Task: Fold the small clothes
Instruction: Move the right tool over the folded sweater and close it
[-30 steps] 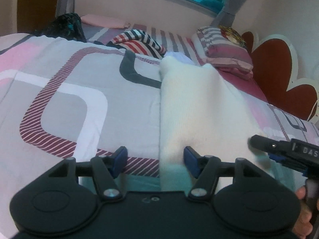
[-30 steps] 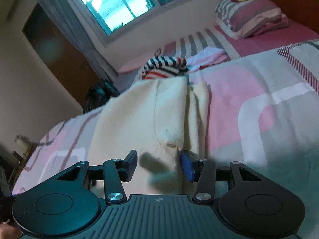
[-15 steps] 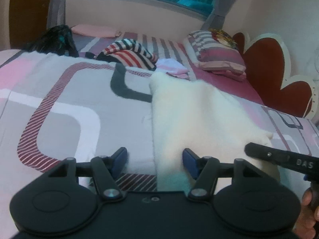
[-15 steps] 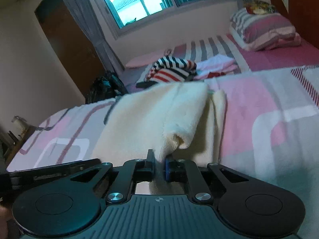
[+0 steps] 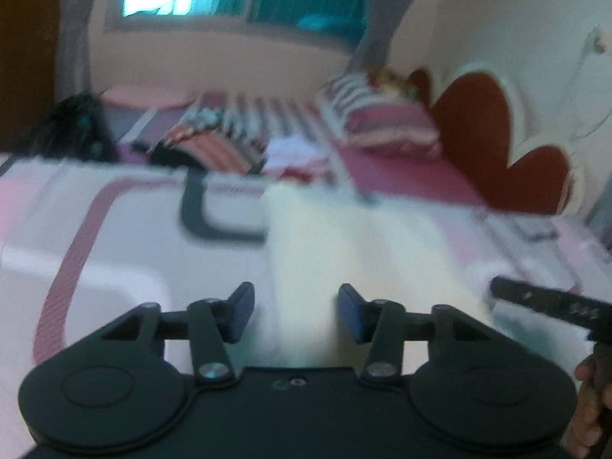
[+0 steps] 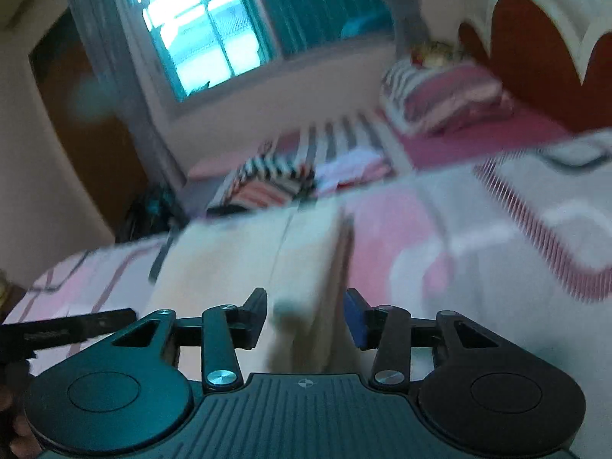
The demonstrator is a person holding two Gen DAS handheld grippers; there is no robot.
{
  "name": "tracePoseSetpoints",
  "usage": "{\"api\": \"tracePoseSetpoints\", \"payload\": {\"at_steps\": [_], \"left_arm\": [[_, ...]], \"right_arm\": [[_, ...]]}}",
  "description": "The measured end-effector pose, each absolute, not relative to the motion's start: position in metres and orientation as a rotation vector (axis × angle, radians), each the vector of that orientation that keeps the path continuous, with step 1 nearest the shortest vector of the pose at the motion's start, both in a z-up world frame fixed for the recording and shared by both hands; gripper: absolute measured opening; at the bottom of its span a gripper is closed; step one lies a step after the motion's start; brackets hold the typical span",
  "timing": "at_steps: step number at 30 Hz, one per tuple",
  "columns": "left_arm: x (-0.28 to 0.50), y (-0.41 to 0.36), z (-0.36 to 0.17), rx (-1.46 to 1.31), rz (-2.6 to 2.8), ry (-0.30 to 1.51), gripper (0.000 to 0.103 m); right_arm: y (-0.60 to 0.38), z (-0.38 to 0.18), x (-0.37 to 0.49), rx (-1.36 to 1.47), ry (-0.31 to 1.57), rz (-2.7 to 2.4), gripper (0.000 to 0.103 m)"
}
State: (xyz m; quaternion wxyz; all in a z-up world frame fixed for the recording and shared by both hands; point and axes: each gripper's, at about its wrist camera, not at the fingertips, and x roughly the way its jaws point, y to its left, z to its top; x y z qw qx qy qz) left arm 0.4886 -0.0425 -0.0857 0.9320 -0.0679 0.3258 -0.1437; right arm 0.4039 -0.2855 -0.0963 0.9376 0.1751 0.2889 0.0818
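A cream knitted garment (image 5: 344, 252) lies lengthwise on the patterned bedspread (image 5: 114, 237). My left gripper (image 5: 294, 315) hovers over the garment's near left edge. Its jaws are closing, the cloth's edge lies between the blue pads (image 5: 350, 317), and they do not press on it. In the right wrist view the garment (image 6: 237, 267) shows a folded strip along its right side. My right gripper (image 6: 306, 319) is over that strip's near end with its jaws opening and a bulge of cloth between them, not pinched. Each view catches the other gripper's black finger at its side (image 5: 547, 302) (image 6: 69, 329).
Beyond the garment lie a striped garment pile (image 5: 214, 145), white and pink clothes (image 5: 294, 153) and striped pillows (image 5: 382, 122) by a red scalloped headboard (image 5: 478, 122). A black bag (image 5: 72, 126) sits at the far left. A hand (image 5: 589, 401) shows at the right edge.
The right gripper, shut on a lifted fold of the garment half a second ago, has opened and the fold has dropped. The left jaws have narrowed. Both views have lifted and blurred.
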Motion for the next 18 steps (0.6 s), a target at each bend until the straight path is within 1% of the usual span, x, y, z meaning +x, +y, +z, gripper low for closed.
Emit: {"api": "tracePoseSetpoints", "payload": {"at_steps": [1,2,3,4,6,7,8,10,12,15,18], "left_arm": [[0.495,-0.046,-0.083,-0.138,-0.317,0.660,0.044],[0.503,-0.053,-0.081,-0.115,-0.329,0.661,0.044],[0.512,-0.061,-0.082,-0.086,-0.334,0.668,0.048],[0.521,-0.068,-0.086,-0.068,-0.336,0.687,0.048],[0.537,-0.080,-0.101,-0.049,-0.345,0.743,0.046],[0.540,-0.086,-0.111,-0.031,-0.355,0.772,0.046],[0.539,-0.088,-0.117,-0.017,-0.365,0.774,0.046],[0.536,-0.090,-0.115,0.005,-0.380,0.774,0.046],[0.527,-0.081,-0.107,-0.018,-0.406,0.771,0.039],[0.501,-0.068,-0.104,-0.059,-0.432,0.740,0.039],[0.476,-0.071,-0.109,-0.020,-0.395,0.713,0.039]], "right_arm": [[-0.285,-0.094,0.410,0.349,0.581,0.178,0.039],[-0.281,-0.092,0.419,0.320,0.582,0.195,0.027],[-0.273,-0.091,0.430,0.285,0.592,0.214,0.020],[-0.266,-0.092,0.440,0.255,0.599,0.234,0.017],[-0.250,-0.103,0.464,0.182,0.658,0.245,0.005],[-0.242,-0.112,0.474,0.118,0.696,0.215,0.005],[-0.238,-0.121,0.481,0.061,0.719,0.183,0.000],[-0.238,-0.129,0.489,0.000,0.742,0.123,0.000],[-0.241,-0.125,0.484,0.009,0.743,0.126,0.000],[-0.254,-0.104,0.456,0.106,0.646,0.164,0.000],[-0.245,-0.102,0.431,0.126,0.658,0.257,0.000]]}}
